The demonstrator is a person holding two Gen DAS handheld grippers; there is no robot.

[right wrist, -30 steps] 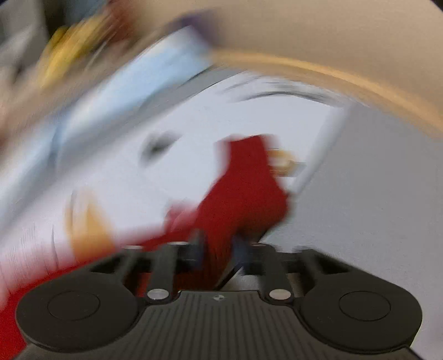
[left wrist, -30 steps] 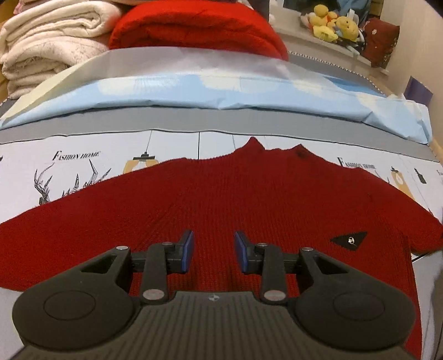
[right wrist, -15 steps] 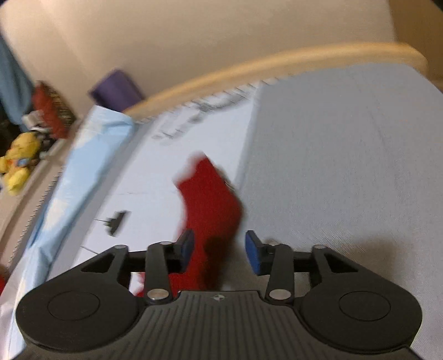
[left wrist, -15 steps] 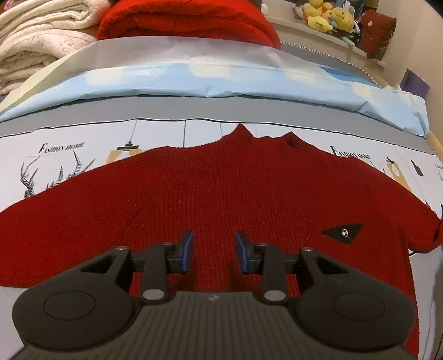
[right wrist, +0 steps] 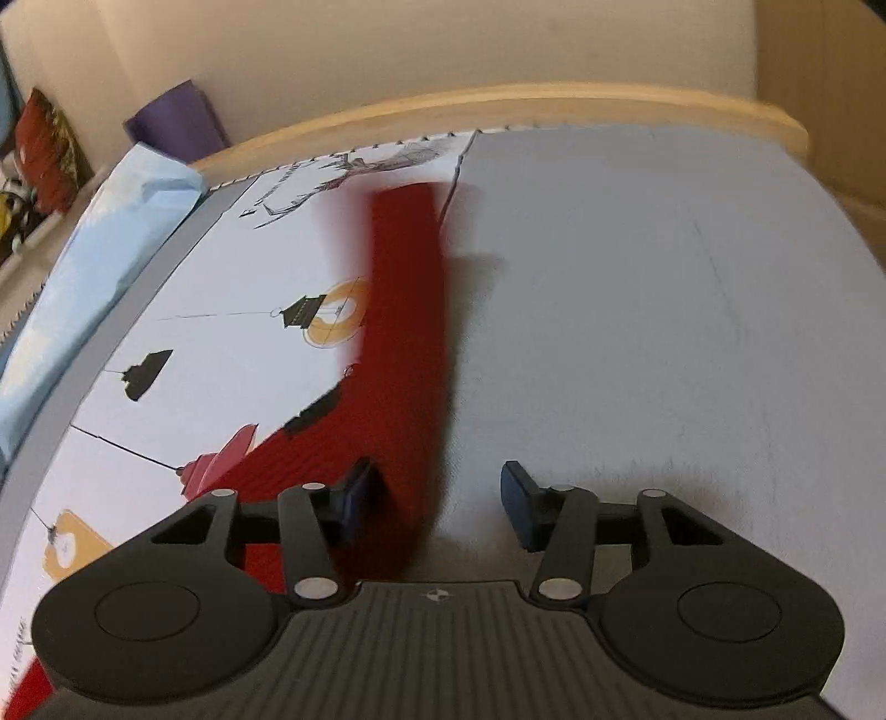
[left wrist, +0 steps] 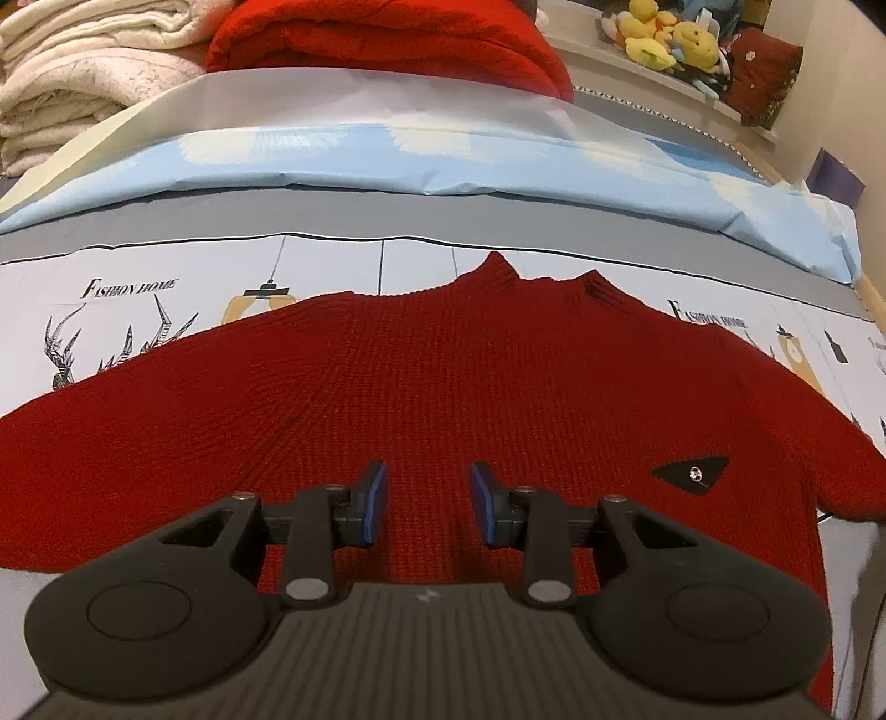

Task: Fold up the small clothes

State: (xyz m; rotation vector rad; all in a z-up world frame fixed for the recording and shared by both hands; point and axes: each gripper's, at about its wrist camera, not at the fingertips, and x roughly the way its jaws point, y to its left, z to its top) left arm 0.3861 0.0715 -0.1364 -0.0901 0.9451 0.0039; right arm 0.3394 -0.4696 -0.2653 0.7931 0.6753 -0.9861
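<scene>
A small red knit sweater (left wrist: pixel 443 387) lies flat on the printed bedsheet (left wrist: pixel 166 277), collar away from me, with a black triangular patch (left wrist: pixel 689 473) on its right side. My left gripper (left wrist: pixel 427 501) is open and empty, hovering over the sweater's lower middle. In the right wrist view one red sleeve (right wrist: pixel 410 332) stretches away across the sheet's edge onto grey fabric. My right gripper (right wrist: pixel 437 501) is open, low over the near part of that sleeve, which lies between the jaws toward the left finger.
A light blue sheet (left wrist: pixel 443 160), a folded red blanket (left wrist: pixel 387 39) and folded white blankets (left wrist: pixel 83 72) lie at the back. Plush toys (left wrist: pixel 675 39) sit on a shelf back right. A wooden bed edge (right wrist: pixel 498 108) and purple object (right wrist: pixel 174 122) border the right.
My right gripper swung around fast, opened wider, and now looks along the sleeve. My left gripper drifted slightly toward the sweater, still open.
</scene>
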